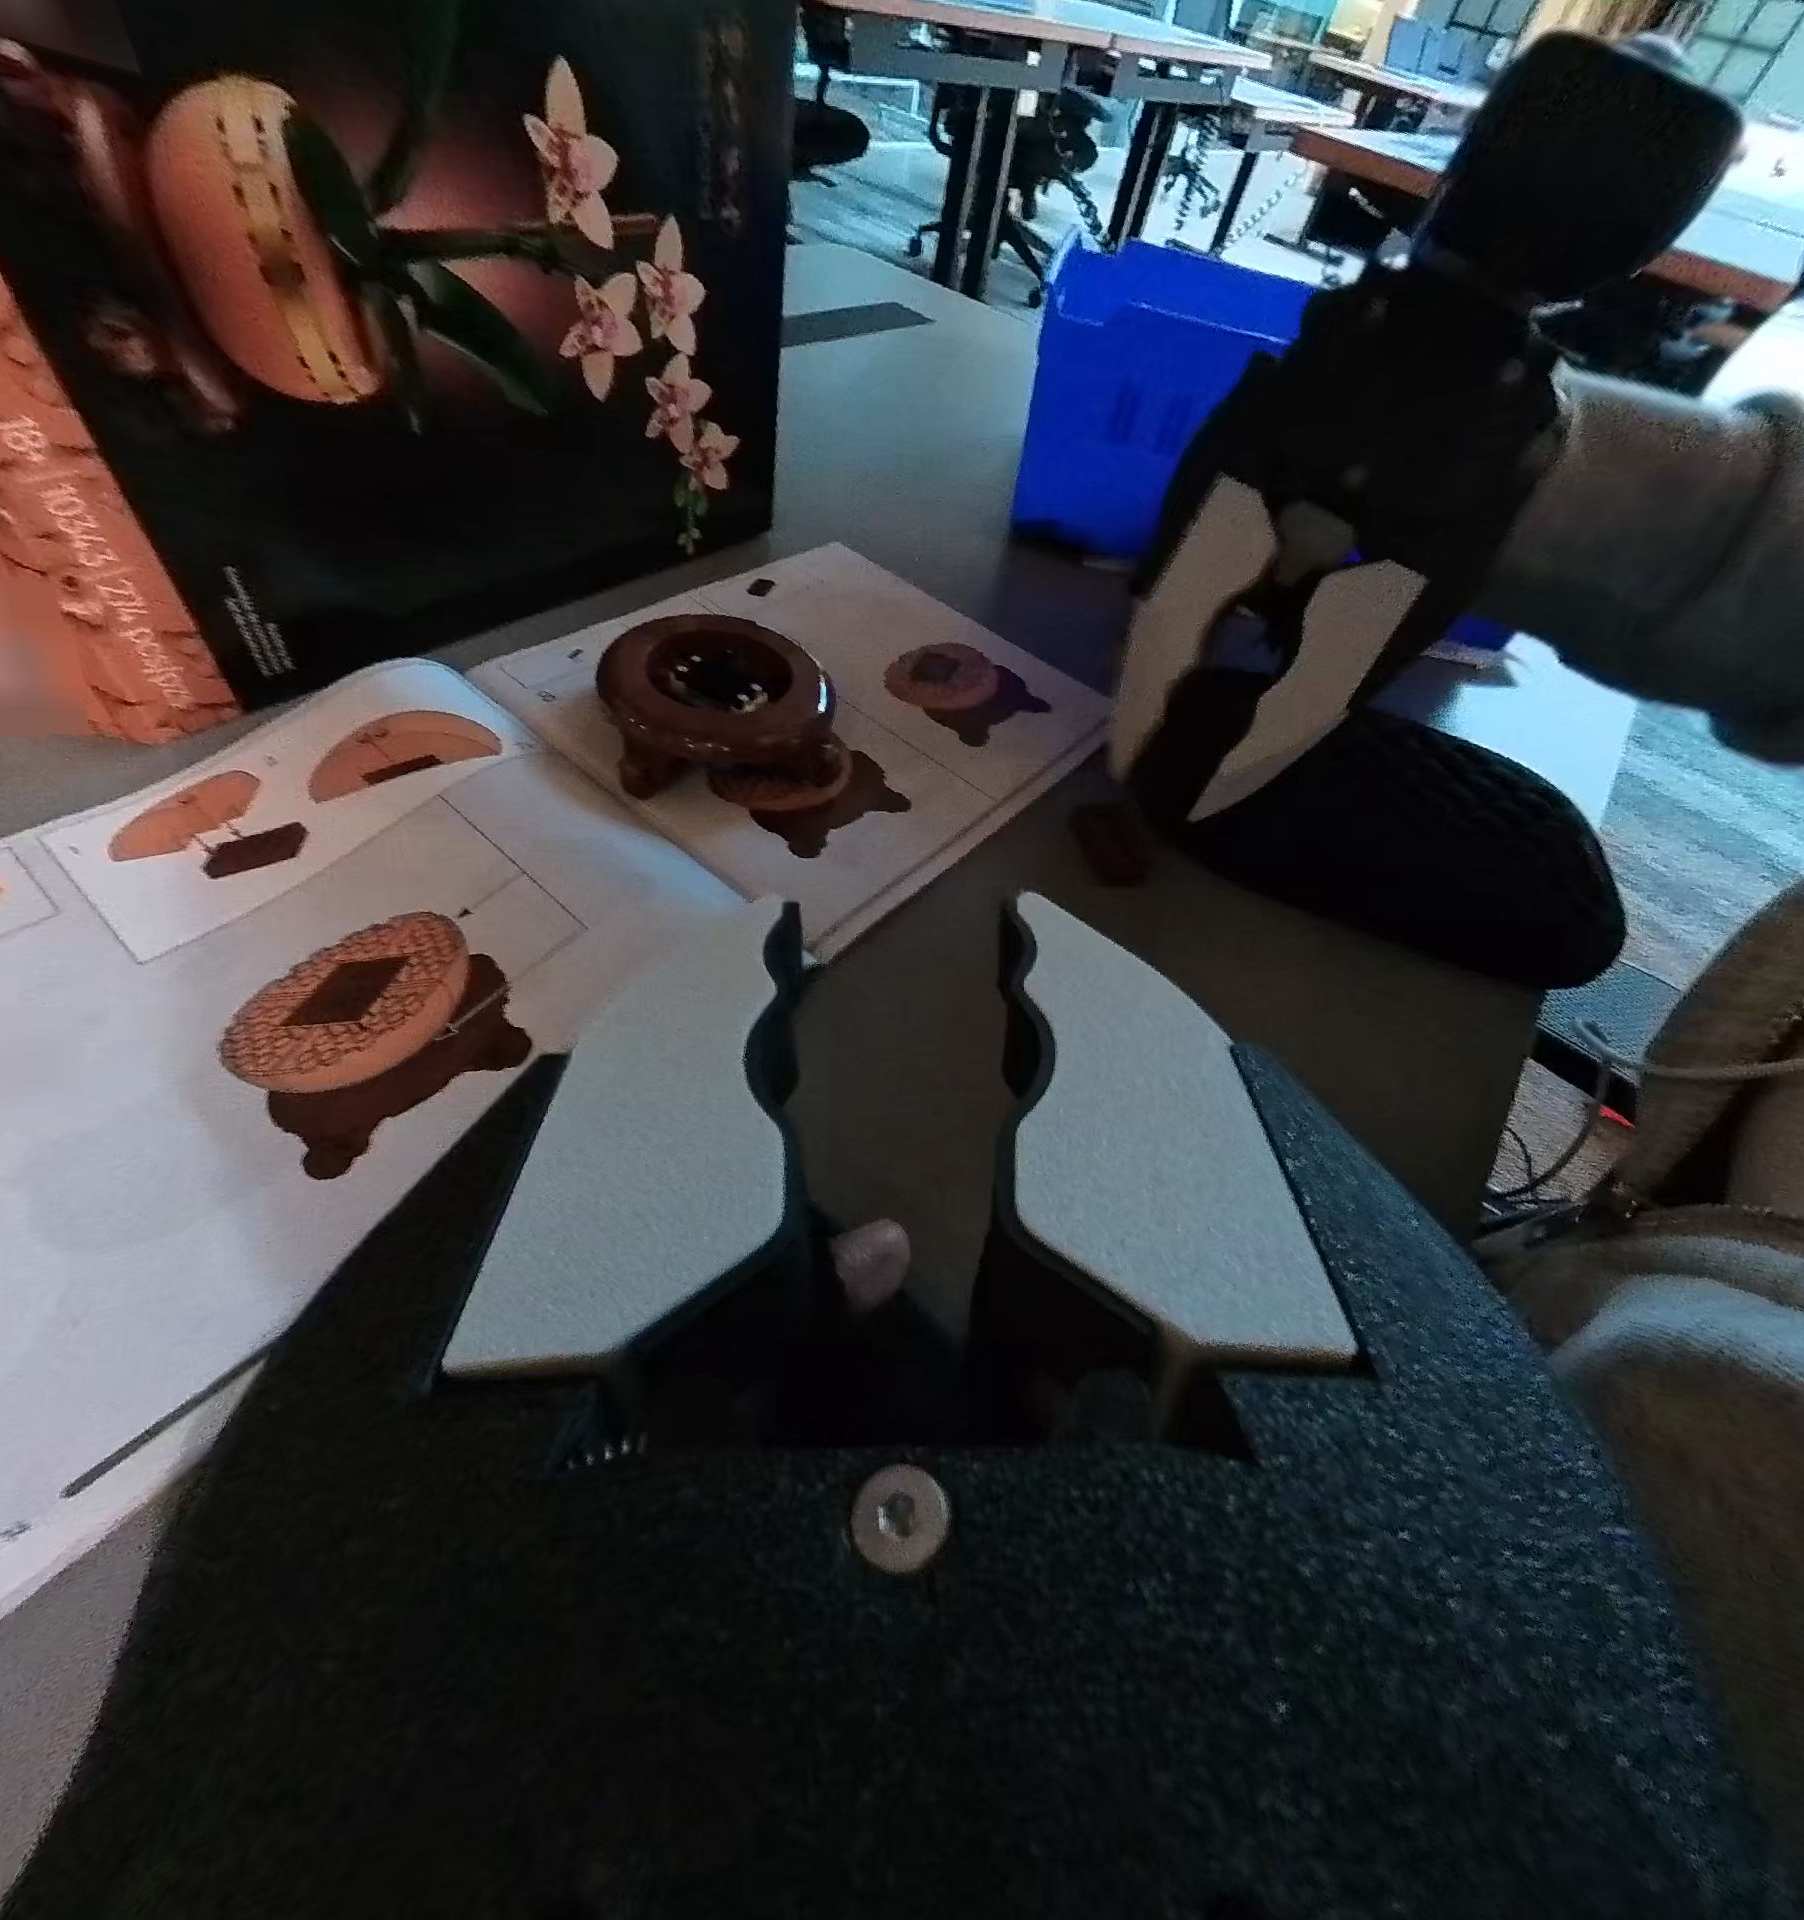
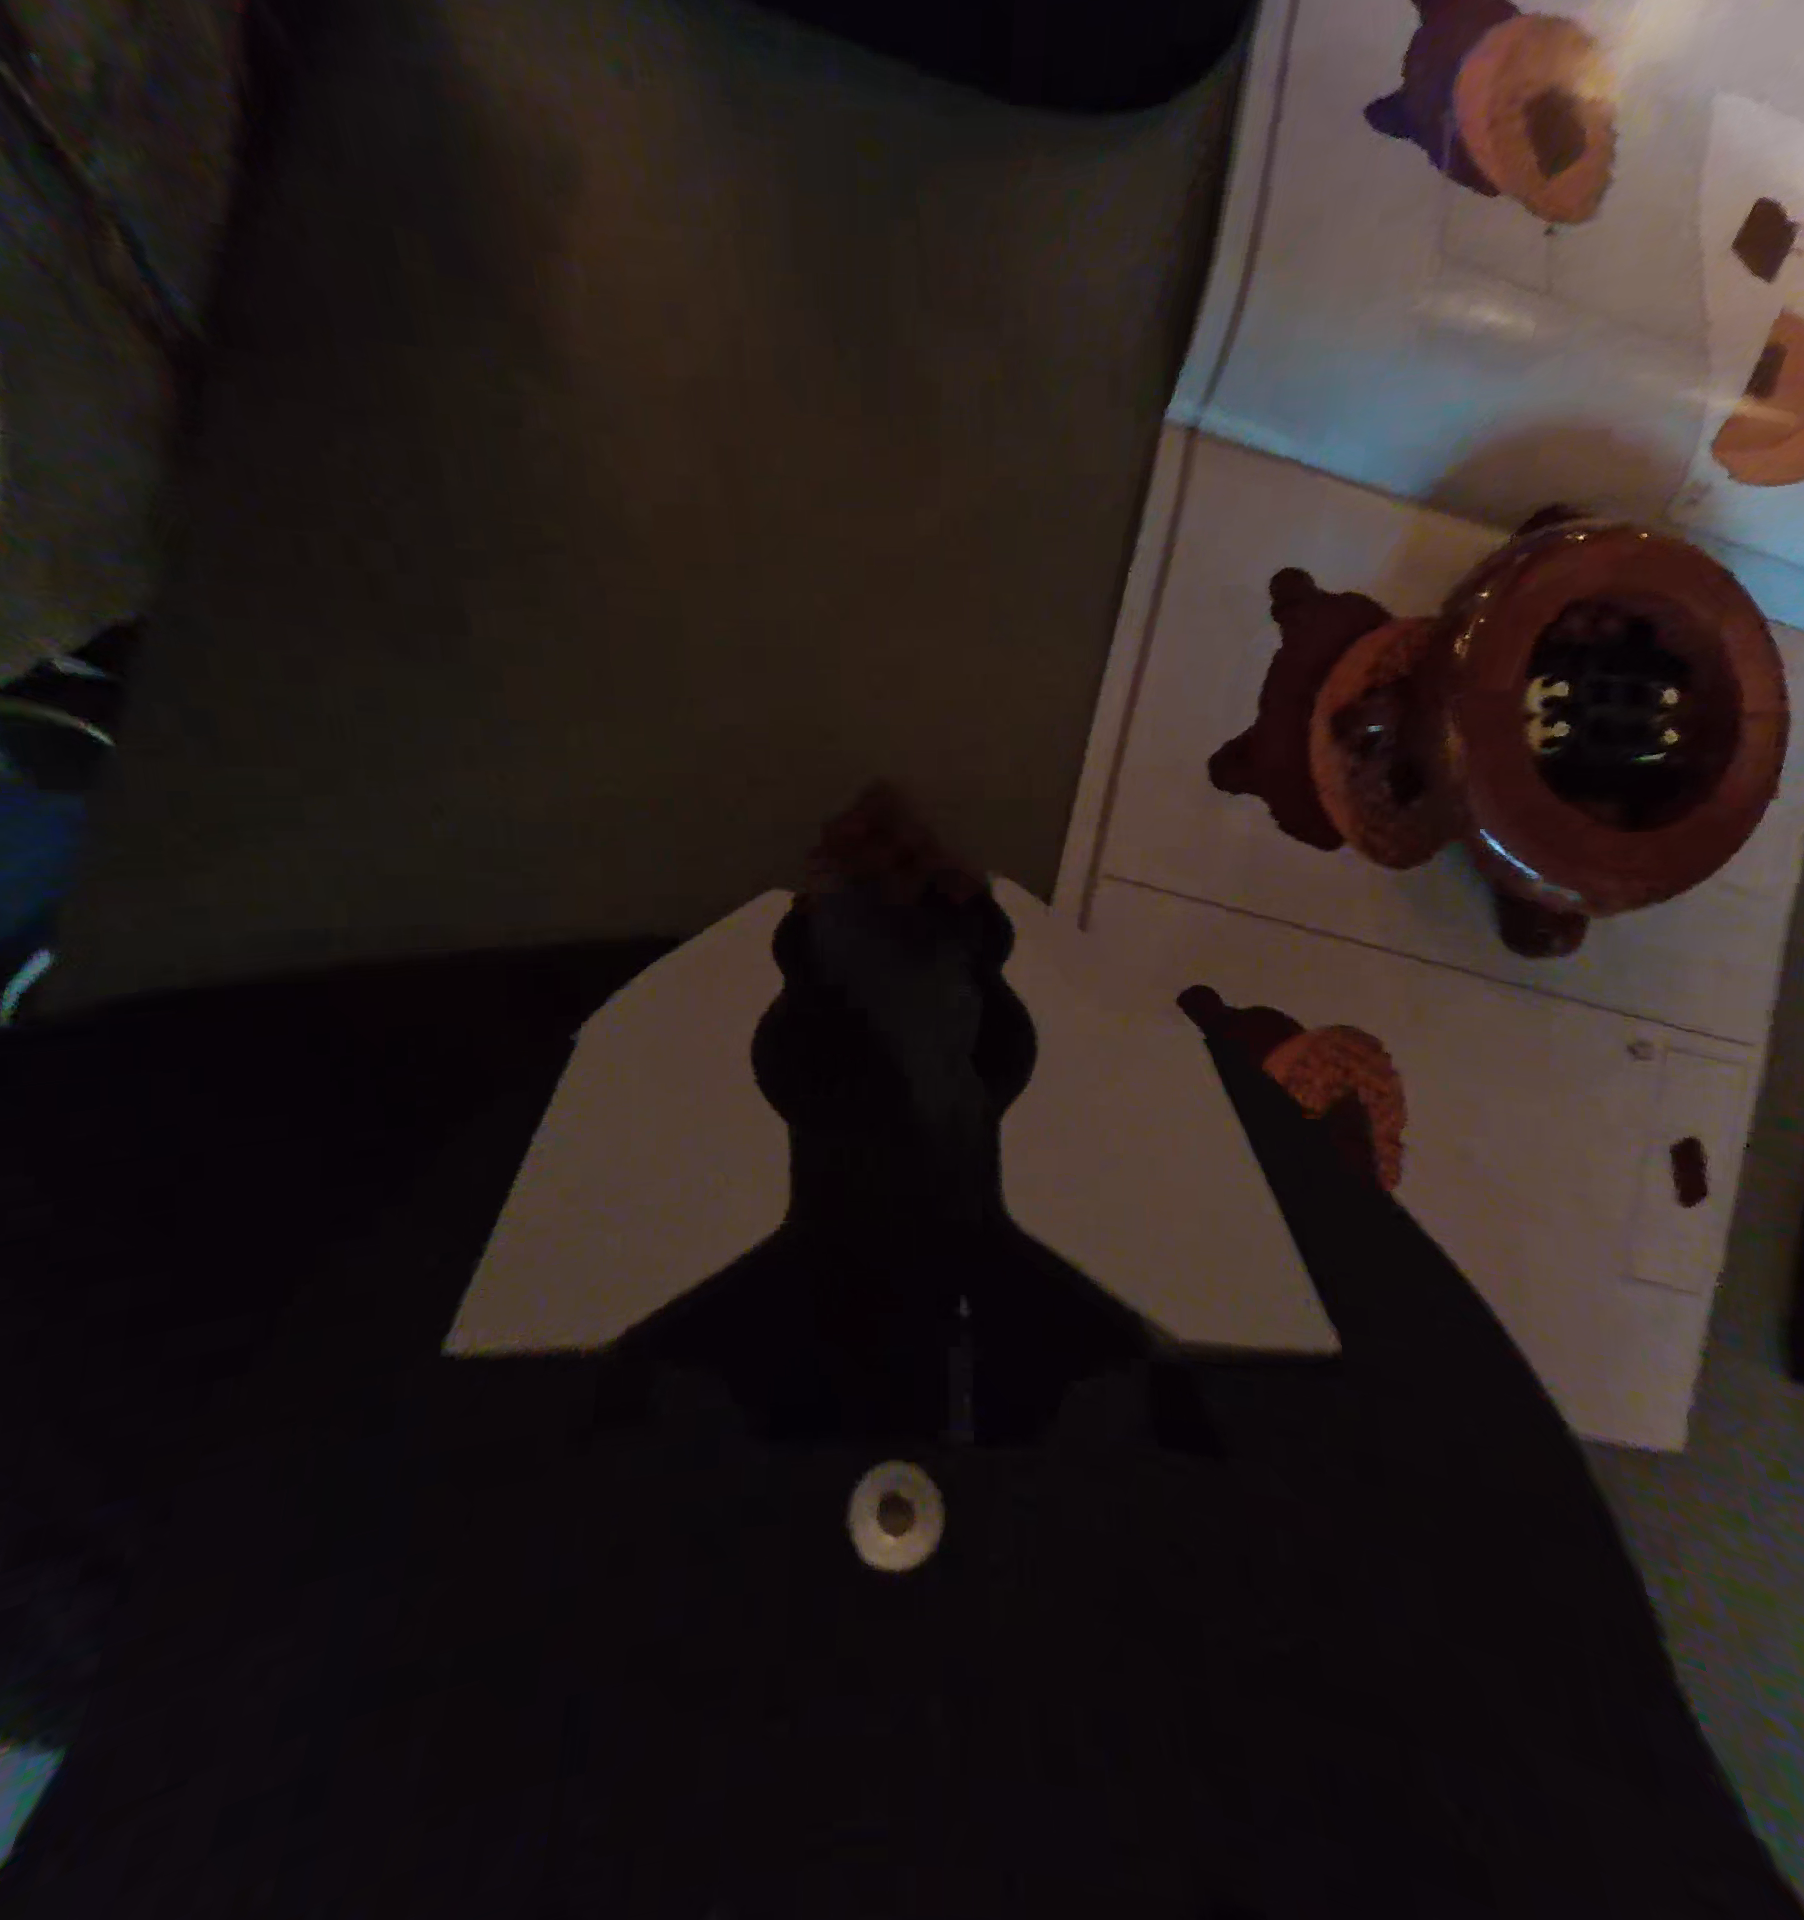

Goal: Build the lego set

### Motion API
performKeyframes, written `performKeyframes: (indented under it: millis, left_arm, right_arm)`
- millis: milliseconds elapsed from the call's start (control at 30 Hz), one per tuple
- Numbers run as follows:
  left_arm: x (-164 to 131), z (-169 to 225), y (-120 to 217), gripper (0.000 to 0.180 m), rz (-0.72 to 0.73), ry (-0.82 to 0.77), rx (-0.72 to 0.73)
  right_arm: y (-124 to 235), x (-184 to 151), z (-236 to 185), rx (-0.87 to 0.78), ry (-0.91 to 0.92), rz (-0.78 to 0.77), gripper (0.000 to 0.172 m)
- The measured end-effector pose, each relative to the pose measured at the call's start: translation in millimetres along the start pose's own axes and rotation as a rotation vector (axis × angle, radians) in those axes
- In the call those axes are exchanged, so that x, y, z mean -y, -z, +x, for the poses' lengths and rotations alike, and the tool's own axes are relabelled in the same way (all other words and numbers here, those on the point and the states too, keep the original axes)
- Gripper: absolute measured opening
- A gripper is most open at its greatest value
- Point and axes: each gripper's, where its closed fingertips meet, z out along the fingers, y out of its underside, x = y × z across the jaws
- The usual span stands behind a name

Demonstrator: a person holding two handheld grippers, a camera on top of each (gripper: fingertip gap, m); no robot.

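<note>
My left gripper (image 1: 903, 914) is open with nothing between its fingers, and hovers over the grey table (image 1: 1137, 1039) at the edge of an open instruction booklet (image 1: 358, 935). A round brown brick-built stand (image 1: 716, 691) sits on the booklet; it also shows in the right wrist view (image 2: 1604, 727). My right gripper (image 2: 893, 899) points down at the table with its fingers apart. A small dark brown piece (image 2: 882, 842) lies on the table just at its fingertips, not pressed by the pads. The left wrist view shows this gripper (image 1: 1163, 795) above that piece (image 1: 1111, 842).
A large dark box with a flower picture (image 1: 358, 312) stands behind the booklet. A blue bin (image 1: 1116, 416) is at the back. A black quilted object (image 1: 1397, 852) lies right of the right gripper. A person's grey sleeve (image 1: 1656, 582) reaches in from the right. One gripper's finger ends stand about 15 centimeters off the other's.
</note>
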Motion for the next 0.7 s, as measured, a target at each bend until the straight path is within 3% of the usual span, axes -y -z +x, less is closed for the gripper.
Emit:
performKeyframes:
  millis: [133, 233, 367, 500, 600, 700]
  left_arm:
    - [-1.2, 5.2, -2.1, 0.036, -0.014, -0.011, -0.02]
    - [0.3, 8.0, -1.6, 0.036, -0.02, -0.033, -0.017]
    - [-1.2, 6.2, 0.7, 0.036, -0.015, -0.039, 0.004]
    - [-6.9, 0.6, -5.5, 0.036, -0.04, 0.006, -0.007]
    - [-2.3, 0.6, -10.3, 0.036, -0.044, 0.004, -0.026]
    - [-1.8, -1.4, -14.7, 0.036, -0.068, -0.013, -0.027]
  right_arm:
    - [-14.8, -1.9, 4.3, 0.093, 0.132, -0.11, 0.032]
    - [-20.6, 0.0, 5.0, 0.156, 0.141, -0.114, 0.018]
    - [-6.4, -6.3, 51.5, -0.092, -0.133, -0.096, 0.017]
    - [-12.4, -15.3, 58.9, -0.169, -0.296, -0.127, 0.018]
    - [-16.1, -17.2, 58.9, -0.197, -0.338, -0.144, 0.044]
    - [-0.3, -9.2, 63.3, -0.267, -0.383, -0.053, 0.051]
